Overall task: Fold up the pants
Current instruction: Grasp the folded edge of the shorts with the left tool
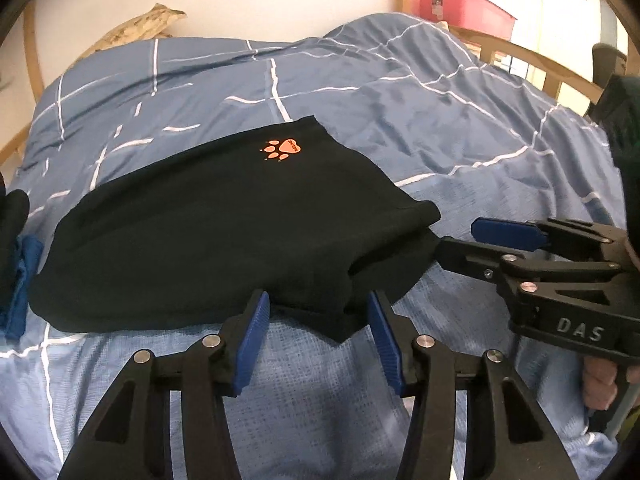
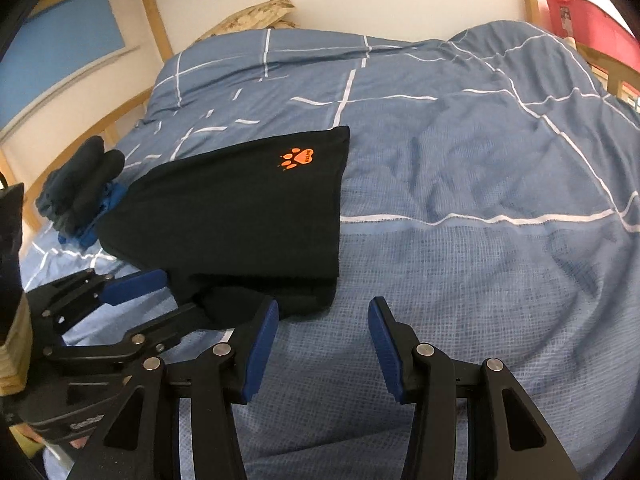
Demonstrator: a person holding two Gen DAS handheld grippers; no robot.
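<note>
The black pants [image 1: 192, 236] with an orange paw print [image 1: 283, 149] lie folded in a compact stack on the blue bed cover; they also show in the right wrist view [image 2: 240, 216]. My left gripper [image 1: 318, 306] is open, its fingers straddling the near edge of the stack. My right gripper [image 2: 323, 314] is open just right of the stack's near corner. In the left wrist view the right gripper [image 1: 456, 236] shows at the stack's right end, jaws apart. The left gripper [image 2: 180, 294] shows in the right wrist view.
A blue duvet with white lines [image 2: 460, 168] covers the bed. Dark rolled clothes on a blue garment [image 2: 80, 188] lie left of the pants. A red bin [image 1: 460, 4] and wooden bed frame [image 1: 532, 60] stand at the back right. A patterned pillow [image 1: 132, 32] leans on the wall.
</note>
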